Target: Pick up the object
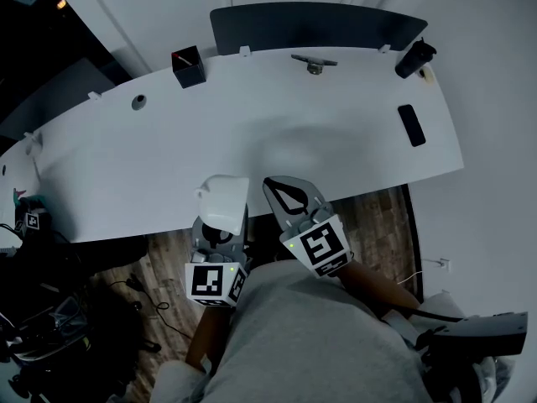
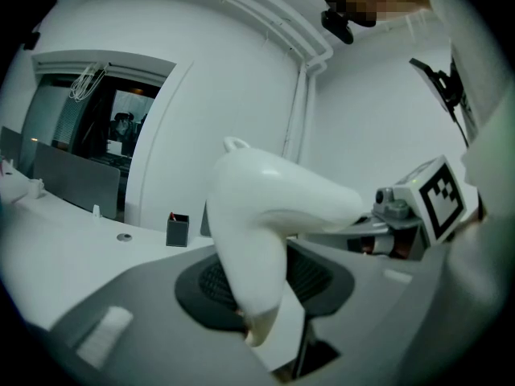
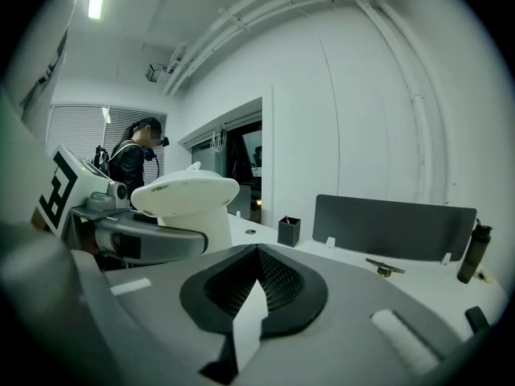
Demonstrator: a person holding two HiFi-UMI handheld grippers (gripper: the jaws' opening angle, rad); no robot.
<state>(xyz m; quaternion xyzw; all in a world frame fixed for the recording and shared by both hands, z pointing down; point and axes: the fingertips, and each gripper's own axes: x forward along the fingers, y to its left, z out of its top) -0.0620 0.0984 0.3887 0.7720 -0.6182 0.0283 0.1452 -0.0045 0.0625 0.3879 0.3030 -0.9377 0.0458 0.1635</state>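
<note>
A white, smooth, jug-like object [image 1: 225,198] with a small loop on top sits between the jaws of my left gripper [image 1: 220,225], held in the air just off the front edge of the white desk [image 1: 252,133]. In the left gripper view the white object [image 2: 265,215] fills the middle, and the left gripper [image 2: 265,300] is shut on its narrow lower part. My right gripper [image 1: 281,187] is beside it on the right, shut and empty. In the right gripper view the right gripper [image 3: 256,288] shows closed jaws, with the white object [image 3: 189,195] to its left.
On the desk stand a black pen holder [image 1: 188,65], a small metal piece [image 1: 314,62], a dark bottle [image 1: 414,57] and a flat black phone [image 1: 411,124]. A dark partition screen [image 1: 319,25] lines the far edge. A person [image 3: 133,155] stands in the background.
</note>
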